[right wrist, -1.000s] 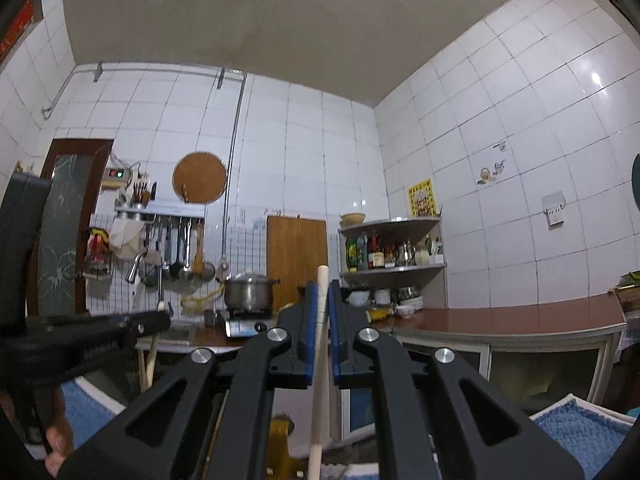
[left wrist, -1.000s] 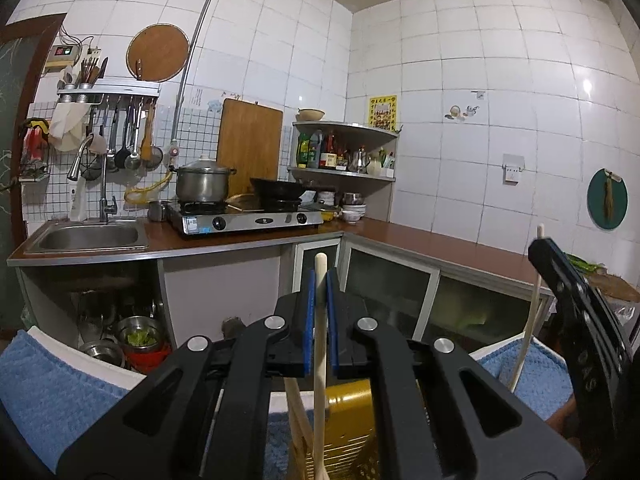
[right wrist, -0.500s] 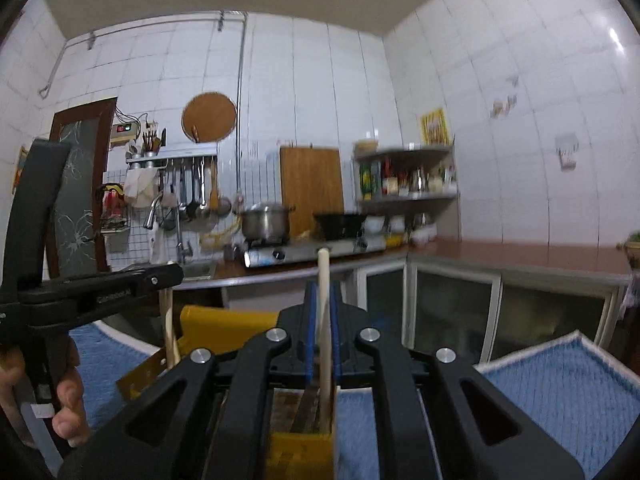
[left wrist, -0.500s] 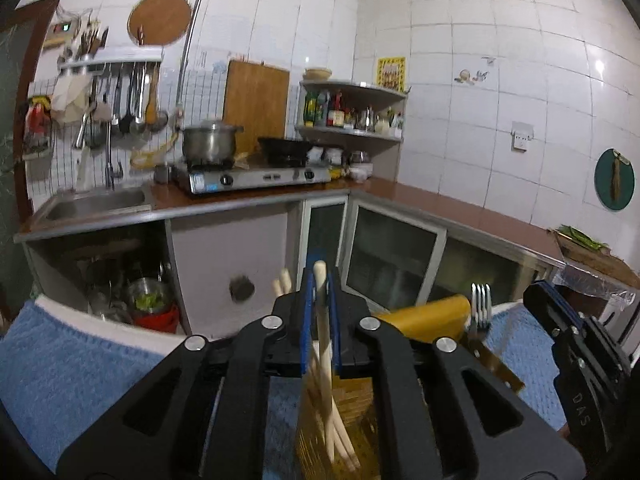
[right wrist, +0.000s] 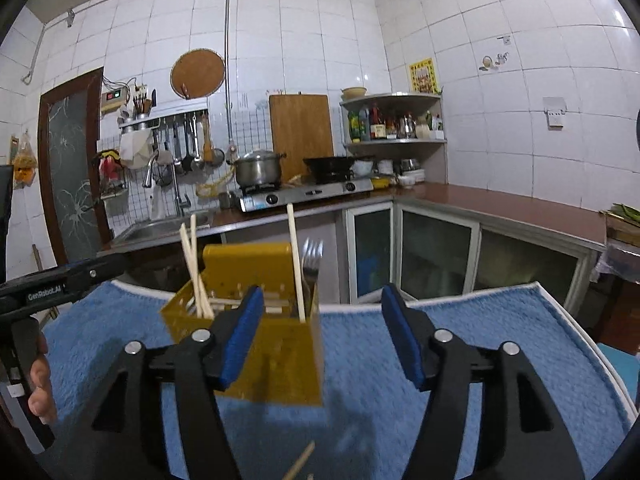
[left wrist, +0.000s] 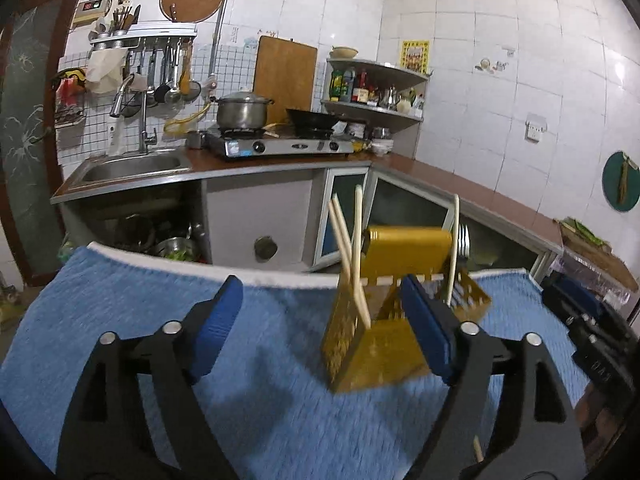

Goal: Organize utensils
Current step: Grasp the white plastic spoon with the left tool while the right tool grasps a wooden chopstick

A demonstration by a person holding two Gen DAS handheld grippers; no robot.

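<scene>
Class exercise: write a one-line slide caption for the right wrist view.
Open right gripper above blue towel, facing yellow utensil holder holding chopsticks and forks.

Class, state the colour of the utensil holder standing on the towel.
The utensil holder is mustard yellow, shown best in the right wrist view.

Yellow holder [left wrist: 394, 322] (chopsticks [left wrist: 347, 249]) — blue towel [left wrist: 160, 292]

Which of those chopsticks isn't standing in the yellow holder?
The chopstick lying on the blue towel, at the bottom edge of the right view. The other chopsticks stand upright in the yellow holder.
</scene>
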